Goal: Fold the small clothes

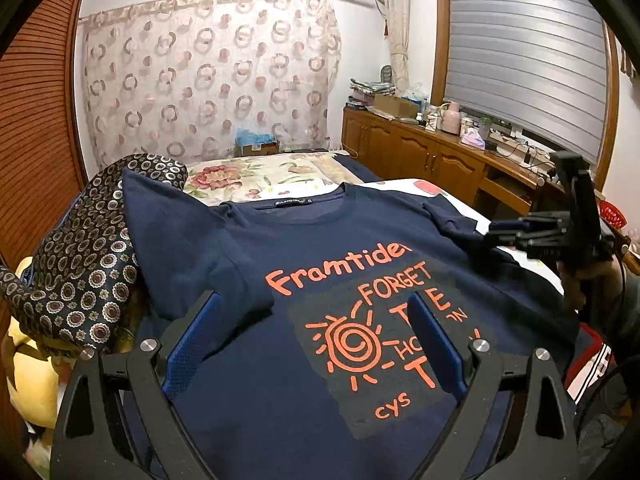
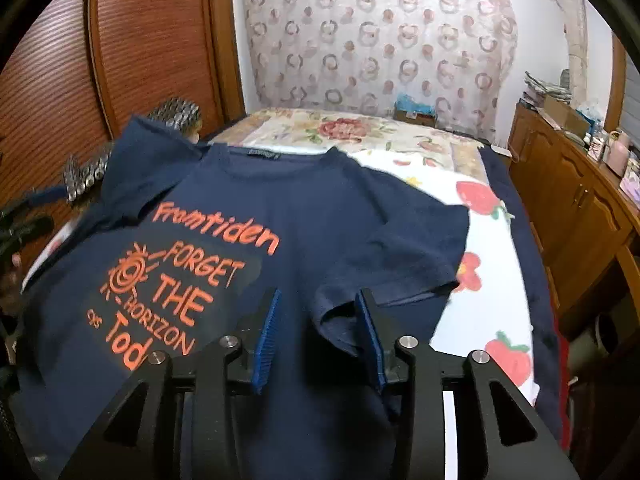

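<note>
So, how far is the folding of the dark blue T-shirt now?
Only the preparation looks done: the dark blue cotton T-shirt with orange print lies spread face up on the strawberry-patterned bed sheet. No fold is visible; both sleeves lie out to the sides. The right gripper, open, has the edge of one sleeve between its fingers. The left gripper is open over the print. All folds remain.

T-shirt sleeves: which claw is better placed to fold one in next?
Right. The right claw already straddles the right sleeve hem, open. The left claw hovers over the T-shirt print, away from its sleeve.
</note>
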`<state>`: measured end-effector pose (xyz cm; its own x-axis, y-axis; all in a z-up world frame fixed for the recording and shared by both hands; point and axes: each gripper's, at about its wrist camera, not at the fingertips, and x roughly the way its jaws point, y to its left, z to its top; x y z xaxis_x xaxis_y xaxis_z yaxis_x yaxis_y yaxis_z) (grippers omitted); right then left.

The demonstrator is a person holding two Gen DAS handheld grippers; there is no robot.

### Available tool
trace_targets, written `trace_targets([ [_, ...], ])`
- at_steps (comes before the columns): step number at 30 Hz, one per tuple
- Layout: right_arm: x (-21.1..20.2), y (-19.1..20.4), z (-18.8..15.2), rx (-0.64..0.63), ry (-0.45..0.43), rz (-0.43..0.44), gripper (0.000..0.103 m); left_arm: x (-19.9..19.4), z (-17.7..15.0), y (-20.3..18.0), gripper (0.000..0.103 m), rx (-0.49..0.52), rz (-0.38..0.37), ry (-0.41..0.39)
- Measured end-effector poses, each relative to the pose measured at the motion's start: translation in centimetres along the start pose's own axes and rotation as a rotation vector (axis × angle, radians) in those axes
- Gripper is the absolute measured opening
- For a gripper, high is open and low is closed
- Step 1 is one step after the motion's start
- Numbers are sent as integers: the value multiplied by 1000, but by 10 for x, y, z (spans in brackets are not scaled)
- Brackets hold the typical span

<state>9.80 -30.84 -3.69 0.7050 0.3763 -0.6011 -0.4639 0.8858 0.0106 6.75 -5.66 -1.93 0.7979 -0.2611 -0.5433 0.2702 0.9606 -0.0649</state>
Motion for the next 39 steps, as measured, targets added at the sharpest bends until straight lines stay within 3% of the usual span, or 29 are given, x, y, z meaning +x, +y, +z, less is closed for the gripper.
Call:
trace_targets([
  [3,-4,-2,7,29,-11,-24,41,-1,-1,-1,94,1,0,-1],
  [9,28,-18,22,87,26,-105,41,0,-4,-3,94,1,-5,1],
  [15,58,-44,28,185,86,-96,40,2,-7,-4,94,2,-3,13],
  [18,59,-43,32,184,80,-66,29,2,-7,-2,94,-1,-3,14],
  [22,57,-33,37,139,79,-69,4,3,-8,-2,94,-5,-1,15],
  [32,44,-14,59,60,-3,-38,1,3,-9,-1,94,-9,2,19],
  [39,50,15,86,14,-34,36,1,3,-12,0,94,-17,1,21],
])
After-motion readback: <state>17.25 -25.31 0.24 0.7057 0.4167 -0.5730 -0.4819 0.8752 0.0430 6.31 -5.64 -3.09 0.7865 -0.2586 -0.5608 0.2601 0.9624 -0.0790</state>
